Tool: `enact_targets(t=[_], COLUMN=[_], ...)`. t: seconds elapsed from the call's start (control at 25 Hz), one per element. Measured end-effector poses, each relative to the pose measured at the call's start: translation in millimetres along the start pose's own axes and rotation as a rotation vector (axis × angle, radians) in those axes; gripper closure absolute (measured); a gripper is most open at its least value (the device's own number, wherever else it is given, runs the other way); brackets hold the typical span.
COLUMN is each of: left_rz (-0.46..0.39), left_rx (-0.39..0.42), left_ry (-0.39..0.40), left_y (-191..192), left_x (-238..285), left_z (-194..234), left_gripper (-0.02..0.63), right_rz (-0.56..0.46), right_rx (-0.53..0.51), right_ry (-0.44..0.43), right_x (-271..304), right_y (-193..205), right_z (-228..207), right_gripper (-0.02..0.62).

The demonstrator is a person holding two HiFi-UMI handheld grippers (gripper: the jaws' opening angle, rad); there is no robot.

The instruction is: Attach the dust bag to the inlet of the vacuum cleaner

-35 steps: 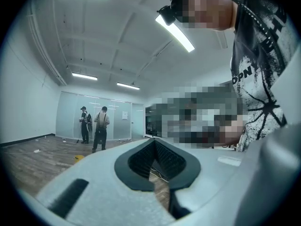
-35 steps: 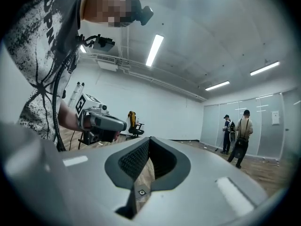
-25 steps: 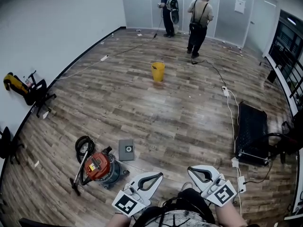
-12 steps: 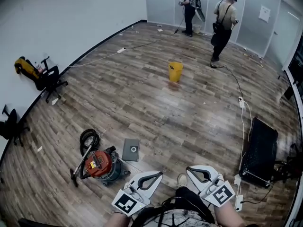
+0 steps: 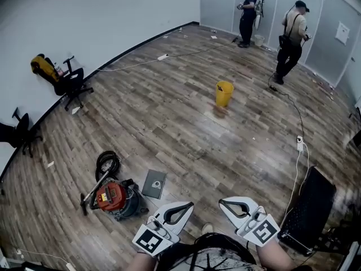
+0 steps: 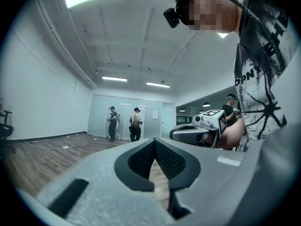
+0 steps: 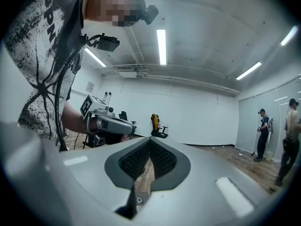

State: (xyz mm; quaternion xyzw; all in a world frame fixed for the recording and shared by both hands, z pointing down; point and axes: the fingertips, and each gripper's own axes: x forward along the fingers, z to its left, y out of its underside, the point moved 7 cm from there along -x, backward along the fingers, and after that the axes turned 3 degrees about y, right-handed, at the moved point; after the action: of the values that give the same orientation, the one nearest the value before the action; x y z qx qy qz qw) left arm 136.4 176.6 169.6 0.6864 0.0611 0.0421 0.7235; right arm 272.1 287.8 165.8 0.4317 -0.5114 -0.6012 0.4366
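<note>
Jaws clenched, empty, on left gripper (image 5: 181, 210) and right gripper (image 5: 231, 206); red vacuum cleaner (image 5: 113, 197) on wooden floor (image 5: 186, 123) toward its left edge; grey dust bag (image 5: 154, 183) just beside it.

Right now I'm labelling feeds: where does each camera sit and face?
Head view: on head, steeply down at vacuum cleaner; both hand-held grippers show.
Left gripper view: on gripper, level toward glass wall; shut jaws, torso.
Right gripper view: on gripper, level toward white wall; shut jaws, torso.
Shared: two distant people, both gripper views.
</note>
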Motion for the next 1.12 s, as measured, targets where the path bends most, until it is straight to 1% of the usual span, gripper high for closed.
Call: enact_targets(t=[0.28, 0.44, 0.6, 0.72, 0.84, 0.96, 1.04, 1.12], left_rz=[0.021, 0.043, 0.026, 0.021, 0.009, 0.035, 0.058, 0.061], left_rx=[0.007, 0.004, 0.006, 0.024, 0.036, 0.047, 0.049, 0.043], left_ry=[-0.032, -0.048, -0.075, -0.101, -0.147, -0.189, -0.205, -0.222], left_y=[13, 17, 11, 14, 11, 7, 6, 5], left_x=[53, 72, 77, 74, 66, 44, 32, 20], left_z=[13, 28, 57, 92, 129, 168, 194, 217], left_gripper=[0.606, 0.606, 0.606, 0.606, 0.606, 0.606, 0.606, 0.606], right_rz=[0.004, -0.004, -0.003, -0.010, -0.009, 0.009, 0.024, 0.039], right_rx=[0.066, 0.076, 0.074, 0.062, 0.035, 0.019, 0.023, 0.022], right_ry=[-0.024, -0.044, -0.090, -0.133, -0.186, -0.234, -0.252, -0.265], right_x=[-13, -1, 38, 77, 120, 167, 196, 221], right_y=[32, 39, 36, 37, 33, 30, 30, 31], right_z=[-59, -86, -101, -114, -124, -126, -129, -133], right_gripper=[0.591, 0.591, 0.591, 0.591, 0.591, 0.591, 0.591, 0.591])
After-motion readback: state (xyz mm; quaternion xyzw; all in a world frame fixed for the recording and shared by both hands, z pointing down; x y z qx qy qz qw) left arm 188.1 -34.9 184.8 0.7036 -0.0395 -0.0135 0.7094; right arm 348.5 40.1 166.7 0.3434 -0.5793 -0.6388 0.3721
